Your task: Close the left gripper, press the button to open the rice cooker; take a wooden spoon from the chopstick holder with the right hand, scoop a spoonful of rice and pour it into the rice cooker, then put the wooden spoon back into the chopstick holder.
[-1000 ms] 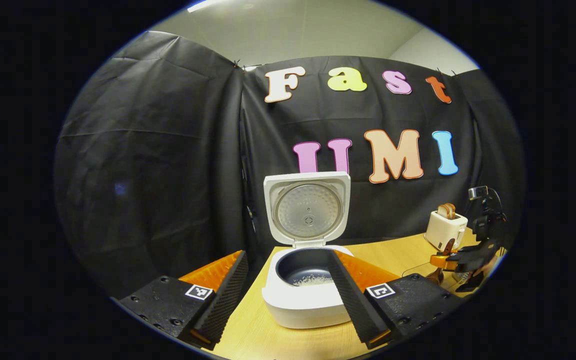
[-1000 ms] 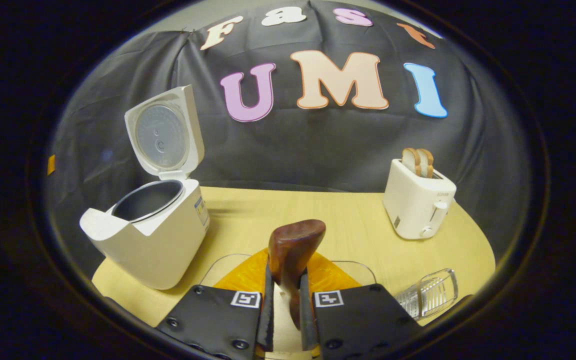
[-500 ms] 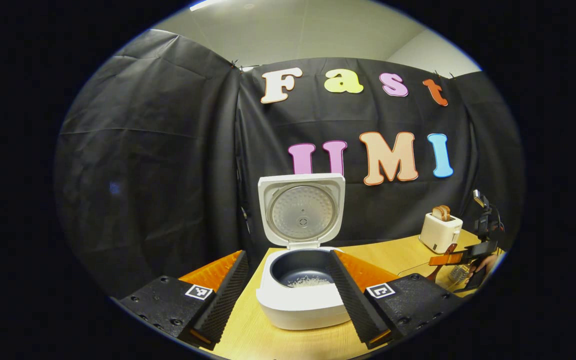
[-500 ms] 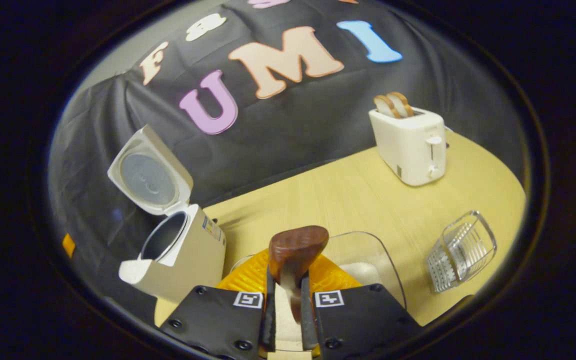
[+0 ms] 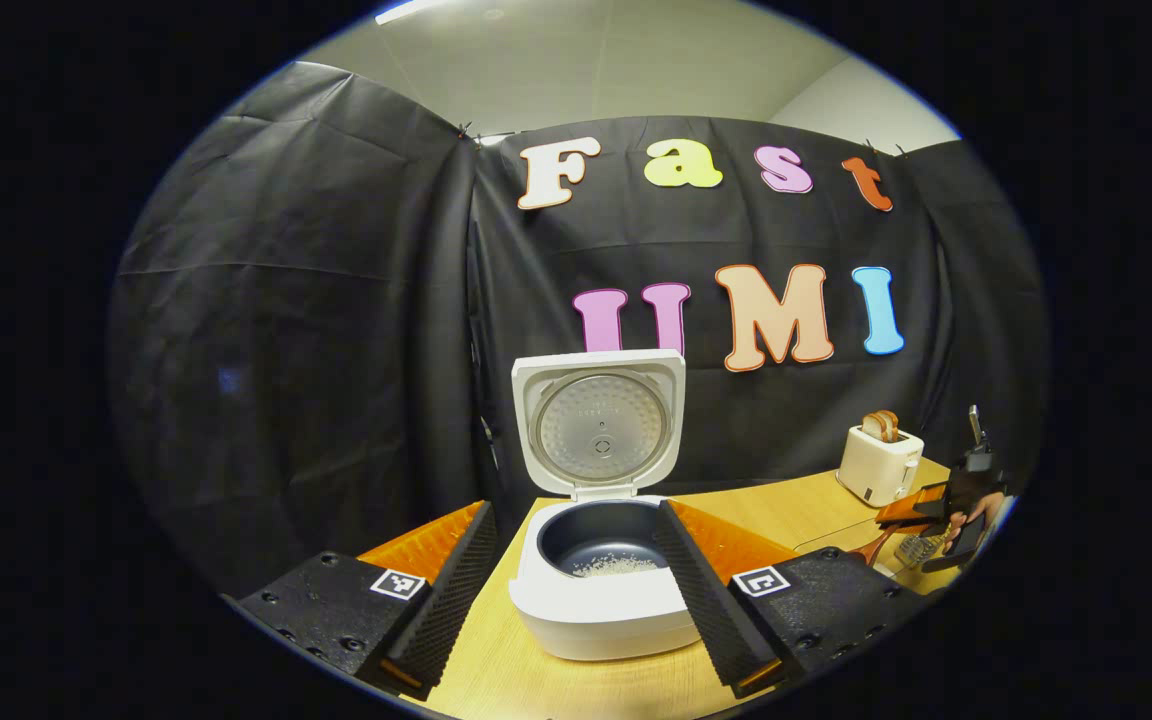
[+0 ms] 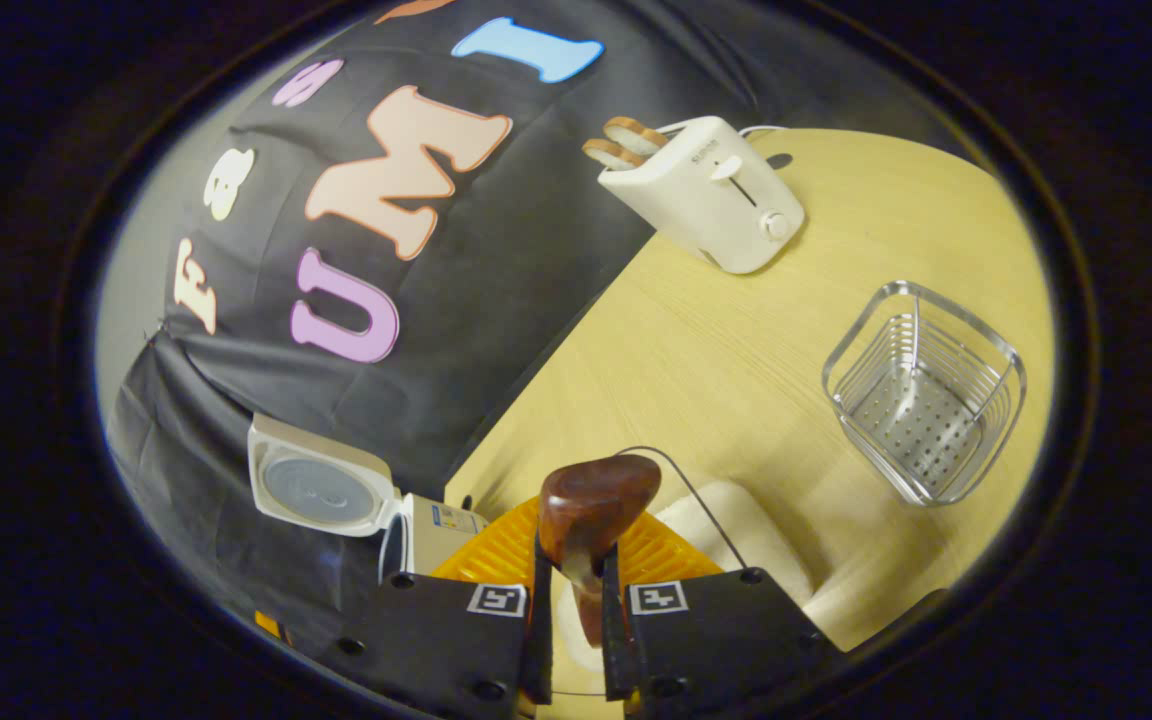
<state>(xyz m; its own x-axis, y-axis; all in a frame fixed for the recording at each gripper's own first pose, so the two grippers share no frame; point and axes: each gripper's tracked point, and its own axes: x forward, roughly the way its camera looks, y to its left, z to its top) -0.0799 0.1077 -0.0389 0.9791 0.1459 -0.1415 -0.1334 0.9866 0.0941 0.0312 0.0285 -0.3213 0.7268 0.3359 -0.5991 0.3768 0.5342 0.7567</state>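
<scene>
The rice cooker [image 5: 601,560] stands lid-up on the bench [image 6: 736,350], rice in its pot, framed by the spread left claw [image 5: 576,590]. The empty wire chopstick holder [image 6: 921,395] looks light and liable to tip. The right claw [image 6: 571,610] clamps the wooden spoon [image 6: 591,505]: stiff, light, probably smooth, best pinched along its handle.

Screwed black gripper [image 6: 570,640] blocks bear square coded tags

Toaster on the bench

A white toaster [image 6: 706,195] with two bread slices [image 6: 622,142] sits upper centre of the right gripper view, on the pale wooden bench [image 6: 736,360].
</scene>
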